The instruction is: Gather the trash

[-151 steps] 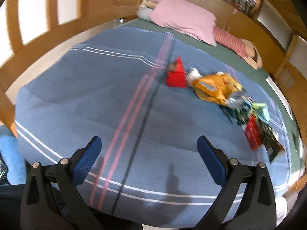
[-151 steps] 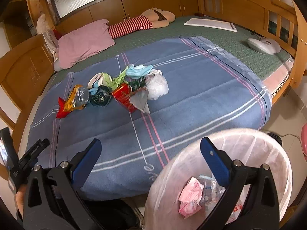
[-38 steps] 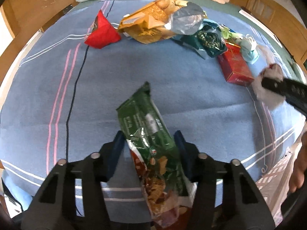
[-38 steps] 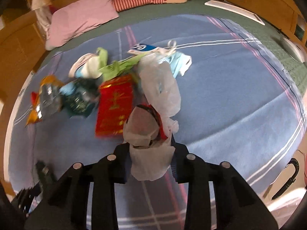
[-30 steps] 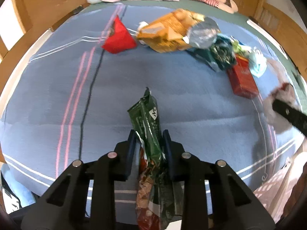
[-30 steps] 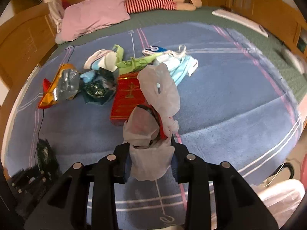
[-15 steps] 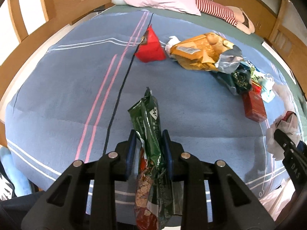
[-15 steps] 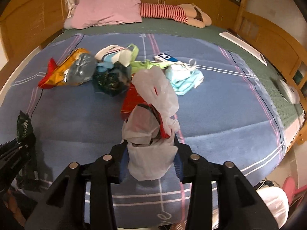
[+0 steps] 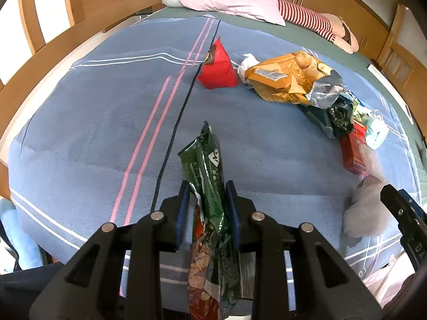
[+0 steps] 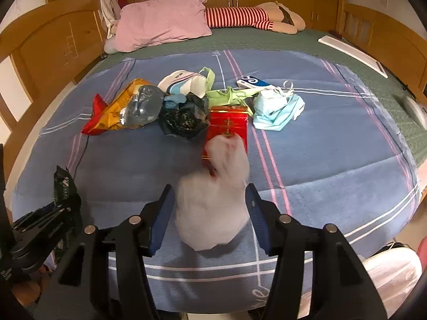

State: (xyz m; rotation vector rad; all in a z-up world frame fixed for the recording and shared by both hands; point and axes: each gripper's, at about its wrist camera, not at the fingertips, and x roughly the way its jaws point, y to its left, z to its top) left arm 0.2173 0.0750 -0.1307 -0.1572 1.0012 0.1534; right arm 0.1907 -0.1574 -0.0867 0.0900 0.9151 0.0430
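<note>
Trash is in both tools at once: the green snack wrapper [image 9: 206, 176] is pinched flat between the pads of the left gripper [image 9: 207, 210], its crinkled tail hanging below the jaws and its top standing up above them. Film like that weighs next to nothing, bends anywhere and is slick, so a bite across the middle of the pack, as here, looks the safest hold. Over on the right, the white plastic bag [image 10: 213, 194] sits between the jaws of the right gripper [image 10: 210, 218], and those jaws are opening. The bag is a blur, so whether it has already slipped free of the pads is hard to call, though it looks loose. Soft, airy, no stiffness at all; I judge it will drift rather than drop straight.

Beyond them, on the blue blanket [image 9: 93, 122], the rest of the litter waits: a red wrapper [image 9: 217, 69], a big orange snack bag [image 9: 283, 80], a dark crumpled bag [image 10: 184, 114], a red box [image 10: 226, 125] that is the one stiff piece and wants gripping across its narrow sides, and a pale blue mask [image 10: 277, 112] best caught by its bunched middle. The lined bin [image 10: 389, 274] shows at the lower right, just off the bed
</note>
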